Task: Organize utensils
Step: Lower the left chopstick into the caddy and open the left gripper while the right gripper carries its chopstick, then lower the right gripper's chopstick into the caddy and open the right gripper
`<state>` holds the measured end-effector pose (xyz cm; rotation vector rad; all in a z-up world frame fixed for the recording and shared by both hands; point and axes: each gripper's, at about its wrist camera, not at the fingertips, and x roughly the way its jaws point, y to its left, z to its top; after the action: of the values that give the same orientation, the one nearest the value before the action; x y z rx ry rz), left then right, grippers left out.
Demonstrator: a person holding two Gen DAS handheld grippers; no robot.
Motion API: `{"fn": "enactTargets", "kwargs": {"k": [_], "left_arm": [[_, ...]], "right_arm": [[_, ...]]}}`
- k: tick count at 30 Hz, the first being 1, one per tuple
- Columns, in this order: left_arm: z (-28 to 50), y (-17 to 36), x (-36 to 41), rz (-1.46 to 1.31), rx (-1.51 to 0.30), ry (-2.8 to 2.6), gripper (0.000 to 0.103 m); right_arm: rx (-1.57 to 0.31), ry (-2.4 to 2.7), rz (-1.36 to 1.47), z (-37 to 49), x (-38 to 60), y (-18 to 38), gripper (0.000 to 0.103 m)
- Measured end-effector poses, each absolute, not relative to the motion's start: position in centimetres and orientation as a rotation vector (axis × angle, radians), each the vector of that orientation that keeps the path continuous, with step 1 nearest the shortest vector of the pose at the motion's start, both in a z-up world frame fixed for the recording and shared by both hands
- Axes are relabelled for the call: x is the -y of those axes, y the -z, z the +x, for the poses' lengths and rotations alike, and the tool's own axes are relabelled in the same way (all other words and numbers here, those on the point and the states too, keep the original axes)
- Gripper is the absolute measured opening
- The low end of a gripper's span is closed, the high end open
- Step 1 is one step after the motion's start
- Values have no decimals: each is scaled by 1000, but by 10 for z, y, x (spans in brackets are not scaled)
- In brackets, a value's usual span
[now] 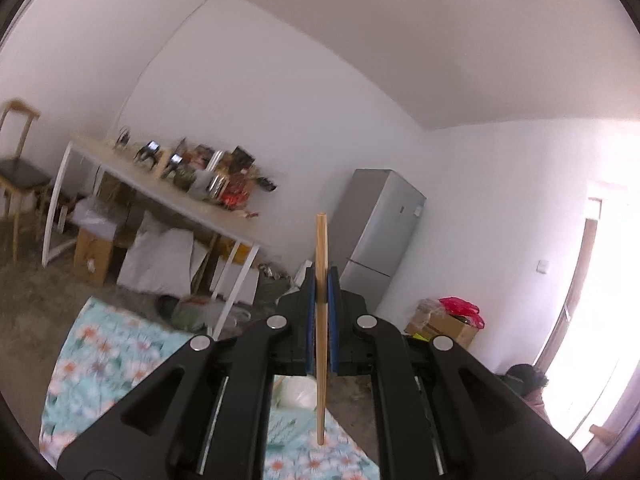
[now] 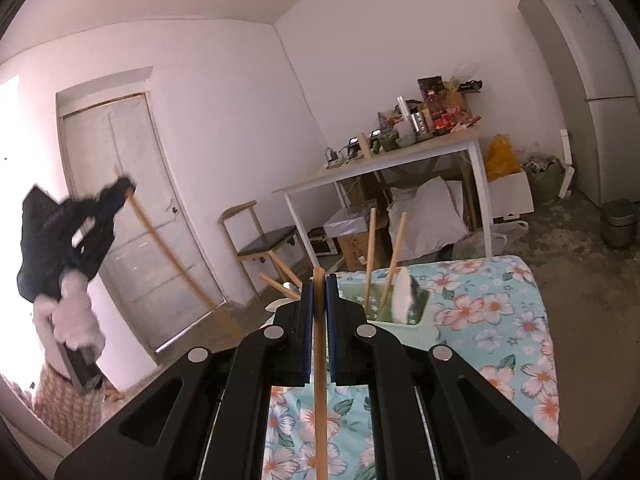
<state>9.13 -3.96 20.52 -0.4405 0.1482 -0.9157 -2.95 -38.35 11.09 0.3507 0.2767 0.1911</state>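
Note:
My left gripper (image 1: 321, 280) is shut on a wooden chopstick (image 1: 321, 240) that stands upright between its blue pads. My right gripper (image 2: 319, 284) is shut on a second wooden chopstick (image 2: 320, 380), also upright. In the right wrist view a green utensil holder (image 2: 424, 312) stands on the floral tablecloth (image 2: 500, 320), just beyond and to the right of my right fingers. It holds two upright chopsticks (image 2: 370, 252) and a white flat utensil (image 2: 402, 296). The left gripper (image 2: 127, 188) appears far left, raised, held by a hand in a fuzzy white sleeve (image 2: 68, 320), its long chopstick (image 2: 168, 256) slanting down.
More wooden handles (image 2: 280, 274) poke up left of my right fingers, their base hidden. Beyond the bed are a white table (image 2: 384, 164) with clutter, a chair (image 2: 260, 244), a door (image 2: 132, 208), boxes, a fridge (image 1: 380, 224) and the floral cloth (image 1: 104, 360).

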Motion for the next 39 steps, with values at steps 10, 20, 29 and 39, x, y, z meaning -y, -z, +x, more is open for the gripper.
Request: {"fn": "enactTargets", "kwargs": {"k": [10,20,29,39], "left_arm": [[121,-208,140,-257,-89,824,5],[159,-165,183,-167,-204,757,5],[178,-137,188,-173,-330,774,36],[147,-155,170,-177,-255,764,78]], "right_arm": [[-249,-191,379,-37,400,-105,6],[-270,-195,410,-29,410,-90,6],[-283,-185,428,-25,415,-84,6],[-287,-179,430,-25,414,-84,6]]}}
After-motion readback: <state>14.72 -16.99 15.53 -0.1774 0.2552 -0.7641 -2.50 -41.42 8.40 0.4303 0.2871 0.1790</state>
